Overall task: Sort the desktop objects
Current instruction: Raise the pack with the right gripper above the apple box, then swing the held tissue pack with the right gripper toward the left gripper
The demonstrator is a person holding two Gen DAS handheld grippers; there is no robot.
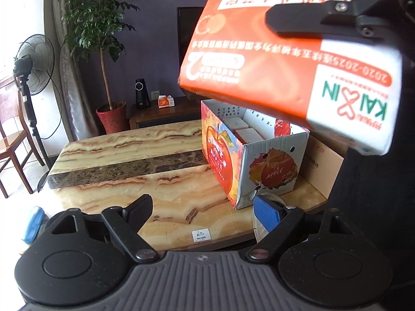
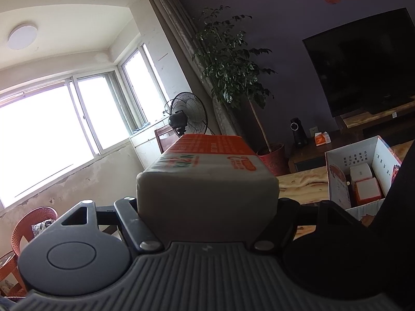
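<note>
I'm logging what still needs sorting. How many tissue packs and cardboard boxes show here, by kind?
Tissue packs: 4, one held, two in the apple box, one on the far cabinet
Apple box: 1
Brown box: 1
Total: 6

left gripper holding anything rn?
No. In the left wrist view the left gripper stands open over the marble table with nothing between its fingers; the orange tissue pack is in the right gripper.

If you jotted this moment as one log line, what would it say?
right gripper: shut on tissue pack, held in air | left gripper: open, empty | apple box: on table, open
</note>
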